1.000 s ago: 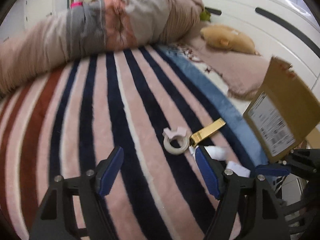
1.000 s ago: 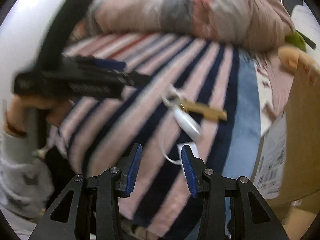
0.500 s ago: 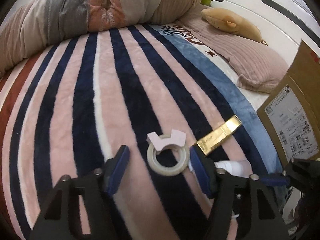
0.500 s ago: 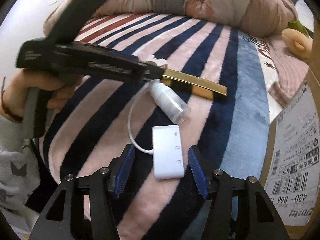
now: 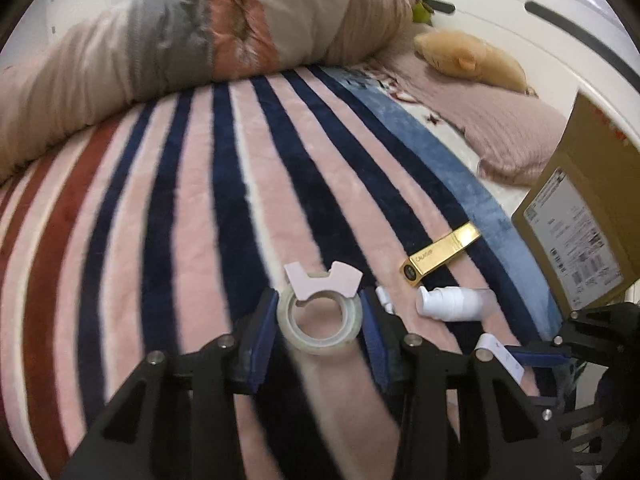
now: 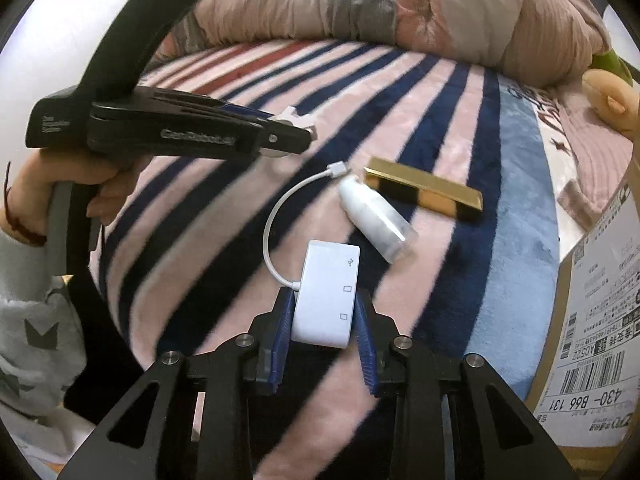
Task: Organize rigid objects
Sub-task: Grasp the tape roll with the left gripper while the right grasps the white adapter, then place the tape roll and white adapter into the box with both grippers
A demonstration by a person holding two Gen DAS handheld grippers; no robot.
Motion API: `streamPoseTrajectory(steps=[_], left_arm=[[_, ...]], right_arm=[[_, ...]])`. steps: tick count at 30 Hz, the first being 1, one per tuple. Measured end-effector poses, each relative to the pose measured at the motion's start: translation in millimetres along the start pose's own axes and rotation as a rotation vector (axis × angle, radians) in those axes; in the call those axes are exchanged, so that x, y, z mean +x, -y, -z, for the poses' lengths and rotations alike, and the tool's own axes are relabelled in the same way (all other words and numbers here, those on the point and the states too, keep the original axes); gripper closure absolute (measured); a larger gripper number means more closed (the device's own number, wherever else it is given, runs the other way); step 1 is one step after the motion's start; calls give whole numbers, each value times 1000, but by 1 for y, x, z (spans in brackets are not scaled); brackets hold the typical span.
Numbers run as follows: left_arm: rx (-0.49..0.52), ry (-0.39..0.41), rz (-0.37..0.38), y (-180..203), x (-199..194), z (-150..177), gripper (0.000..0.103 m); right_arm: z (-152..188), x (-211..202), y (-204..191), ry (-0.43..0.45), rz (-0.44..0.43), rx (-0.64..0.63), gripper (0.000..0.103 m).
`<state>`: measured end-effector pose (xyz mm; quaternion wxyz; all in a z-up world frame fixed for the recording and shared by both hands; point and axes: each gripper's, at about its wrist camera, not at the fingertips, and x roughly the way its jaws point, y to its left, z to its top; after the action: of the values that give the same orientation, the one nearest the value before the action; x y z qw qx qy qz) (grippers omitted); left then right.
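Note:
On the striped blanket lie a tape roll (image 5: 319, 322) with a pink dispenser tab (image 5: 322, 278), a gold bar-shaped case (image 5: 440, 253), a white spray bottle (image 5: 454, 304) and a white USB adapter (image 6: 327, 294) with a short cable (image 6: 276, 216). My left gripper (image 5: 319, 320) is shut on the tape roll, pads against both its sides. My right gripper (image 6: 323, 320) is shut on the adapter's near end. The left gripper also shows in the right wrist view (image 6: 280, 138). The gold case (image 6: 424, 194) and the bottle (image 6: 376, 220) lie just beyond the adapter.
A cardboard box (image 5: 580, 216) with a shipping label stands at the right edge of the bed (image 6: 592, 312). A rolled duvet (image 5: 180, 52) lies across the back. A plush toy (image 5: 472, 60) and pink pillow (image 5: 508, 136) lie far right.
Both grippers moved forward and down and closed: the left around the tape roll, the right around the white adapter. Both stood open above the blanket earlier.

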<state>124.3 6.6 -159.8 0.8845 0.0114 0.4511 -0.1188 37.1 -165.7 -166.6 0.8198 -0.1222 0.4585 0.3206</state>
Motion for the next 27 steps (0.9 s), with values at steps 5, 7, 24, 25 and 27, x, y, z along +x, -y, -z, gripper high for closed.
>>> streamPoseTrajectory(steps=[5,7,24,25,27], left_arm=[[0,88,-5,-2,-56,-4,65],[8,130,-5,2,-82,-8,65],[218,290,265,151,-165,-67,65],[232,283,274,163,-161,-70,65],[261,261,298,188,-150,-78,65]], right_arm=[[-11,-25,-20,79,-10,-36,78],[-17,-39,-27,119,-2,-55,78],[9,-198,45,393,254,130,78],[15,-203,54,394,276,147,78],[22,-209,66,389,305,168,78]])
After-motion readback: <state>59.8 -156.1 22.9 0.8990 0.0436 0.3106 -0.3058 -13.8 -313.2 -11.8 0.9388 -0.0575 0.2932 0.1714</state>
